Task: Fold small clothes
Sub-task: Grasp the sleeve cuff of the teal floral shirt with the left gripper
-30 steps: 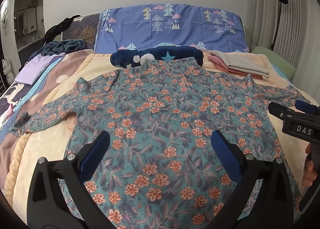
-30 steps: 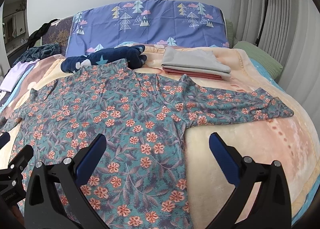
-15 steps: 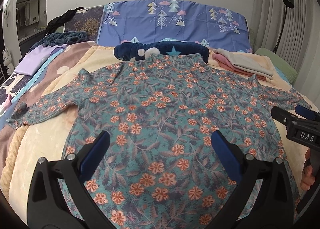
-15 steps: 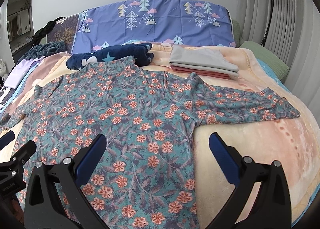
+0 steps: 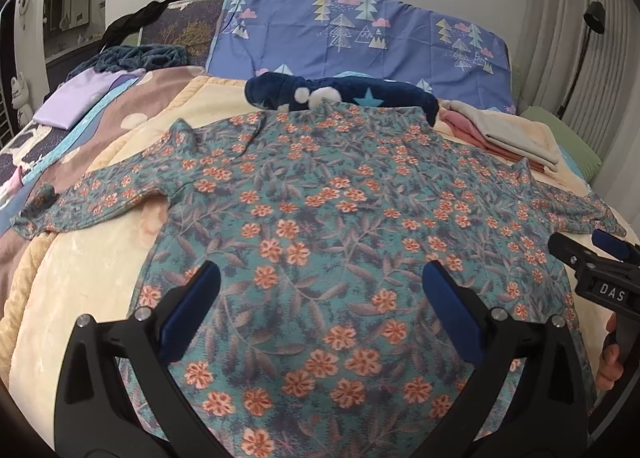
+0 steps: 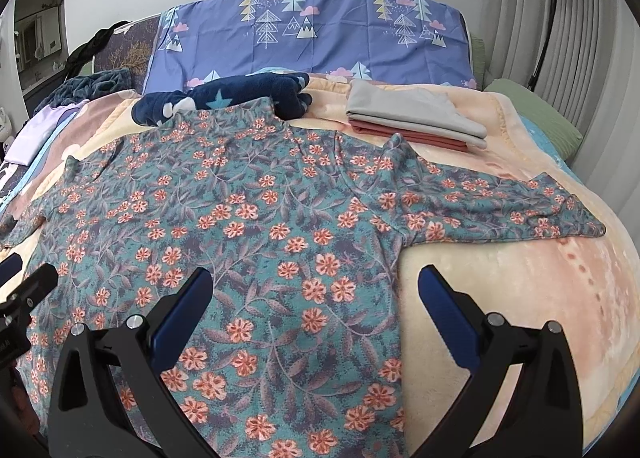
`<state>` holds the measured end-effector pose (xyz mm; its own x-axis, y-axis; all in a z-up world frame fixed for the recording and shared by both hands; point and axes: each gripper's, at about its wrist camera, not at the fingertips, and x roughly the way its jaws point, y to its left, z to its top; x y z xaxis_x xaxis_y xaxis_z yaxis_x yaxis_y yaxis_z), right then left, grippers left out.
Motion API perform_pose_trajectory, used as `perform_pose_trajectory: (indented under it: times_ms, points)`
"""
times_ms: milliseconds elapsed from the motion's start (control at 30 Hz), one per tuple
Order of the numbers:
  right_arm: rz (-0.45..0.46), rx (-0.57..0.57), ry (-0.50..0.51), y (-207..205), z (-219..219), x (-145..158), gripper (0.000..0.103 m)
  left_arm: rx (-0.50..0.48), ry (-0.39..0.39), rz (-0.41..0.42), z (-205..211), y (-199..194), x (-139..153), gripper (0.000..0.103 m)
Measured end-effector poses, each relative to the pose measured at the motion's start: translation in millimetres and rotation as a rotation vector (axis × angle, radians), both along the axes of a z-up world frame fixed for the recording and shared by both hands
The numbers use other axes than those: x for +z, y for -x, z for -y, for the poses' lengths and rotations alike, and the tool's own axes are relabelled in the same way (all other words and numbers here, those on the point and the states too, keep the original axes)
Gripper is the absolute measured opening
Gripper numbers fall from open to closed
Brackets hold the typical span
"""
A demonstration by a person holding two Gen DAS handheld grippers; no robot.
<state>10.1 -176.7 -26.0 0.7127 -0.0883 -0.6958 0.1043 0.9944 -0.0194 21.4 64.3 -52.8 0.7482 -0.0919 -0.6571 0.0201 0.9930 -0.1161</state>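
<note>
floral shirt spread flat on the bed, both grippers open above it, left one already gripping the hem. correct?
Not quite: the left gripper grips nothing; its fingers stand apart above the floral shirt, as the left wrist view shows. The right gripper is open too.

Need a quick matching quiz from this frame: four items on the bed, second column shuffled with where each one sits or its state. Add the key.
Items:
1. floral shirt
2. folded clothes stack
3. navy star plush blanket
4. left gripper

Place or state:
A. bunched up just beyond the shirt's collar
B. jaws open, over the shirt's lower body
C. spread flat, both sleeves out to the sides
D. neatly piled beyond the shirt's right shoulder

Pairs: 1-C, 2-D, 3-A, 4-B
</note>
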Motion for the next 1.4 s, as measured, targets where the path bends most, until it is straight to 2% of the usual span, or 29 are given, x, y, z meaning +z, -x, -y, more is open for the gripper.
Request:
perform_pose_trajectory:
  times_ms: [67,133,167,200,233,267,300,400,433,467,567,633,767,833,867,900,933,1000,1100,1233,1333,1400]
  points:
    - [-0.007,-0.005,0.003,-1.1,1.6,-2.1,0.102,0.014,0.029,-0.015,-15.7,-3.7,-2.5,0.099]
    - [-0.013,-0.01,0.006,-2.5,3.5,-3.9,0.102,0.041,0.093,-0.036,-40.3,-7.6,-4.8,0.079]
    - [-0.017,-0.015,0.009,-3.3,5.1,-5.1,0.102,0.075,0.167,-0.065,-65.4,-12.4,-8.1,0.072]
    - [-0.021,-0.019,0.009,-4.3,6.7,-6.1,0.102,0.11,0.222,-0.089,-85.7,-15.9,-11.5,0.061]
    - [-0.024,-0.022,0.009,-5.4,7.7,-6.9,0.102,0.154,0.273,-0.109,-107.0,-18.8,-15.5,0.054]
    - [-0.029,-0.025,0.007,-6.6,9.2,-8.4,0.102,0.216,0.318,-0.124,-133.8,-21.5,-19.9,0.052]
    - [-0.031,-0.025,0.008,-7.2,9.3,-9.2,0.102,0.29,0.327,-0.128,-160.9,-22.8,-22.6,0.049]
    - [-0.042,-0.02,0.022,-9.6,9.5,-12.6,0.102,0.528,0.195,-0.116,-236.6,-24.9,-20.8,0.048]
    - [-0.044,-0.021,0.027,-10.5,9.9,-13.9,0.102,0.587,0.182,-0.127,-259.1,-25.2,-21.5,0.05]
    - [-0.045,-0.024,0.028,-11.2,10.6,-14.7,0.102,0.642,0.202,-0.144,-283.7,-25.0,-24.2,0.052]
    - [-0.062,-0.039,0.017,-15.2,12.7,-20.0,0.102,0.816,0.356,-0.175,-356.2,-18.1,-42.9,0.063]
    - [-0.077,-0.036,0.021,-17.8,11.3,-23.3,0.102,0.879,0.41,-0.19,-381.3,-16.9,-53.9,0.067]
    - [-0.082,-0.023,0.044,-21.1,6.2,-24.5,0.102,0.935,0.454,-0.212,-410.7,-25.4,-73.7,0.066]
    - [-0.085,-0.023,0.05,-23.0,5.4,-24.5,0.102,0.963,0.422,-0.207,-412.8,-33.1,-74.4,0.061]
    - [-0.086,-0.025,0.051,-24.6,5.3,-24.7,0.102,0.972,0.359,-0.202,-409.8,-39.6,-70.4,0.056]
    - [-0.088,-0.027,0.051,-25.6,5.6,-24.7,0.102,0.945,0.318,-0.181,-407.3,-45.1,-66.0,0.013]
    - [-0.088,-0.027,0.05,-26.1,5.9,-24.6,0.102,0.887,0.316,-0.171,-406.0,-55.5,-63.2,0.004]
    - [-0.084,-0.024,0.048,-25.7,6.2,-23.3,0.102,0.849,0.381,-0.129,-400.1,-63.8,-51.8,0.004]
    - [-0.077,-0.029,0.049,-24.6,9.1,-22.4,0.102,0.74,0.328,-0.034,-363.8,-83.3,-11.4,0.004]
    - [-0.08,-0.046,0.036,-25.2,15.5,-22.9,0.102,0.43,0.25,0.072,-260.1,-117.3,49.9,0.004]
    - [-0.074,-0.054,0.031,-22.7,19.4,-22.2,0.102,0.19,0.213,0.103,-169.7,-130.3,75.5,0.005]
    - [-0.074,-0.056,0.031,-21.6,21.4,-22.6,0.102,0.029,0.196,0.105,-104.9,-134.0,81.9,0.005]
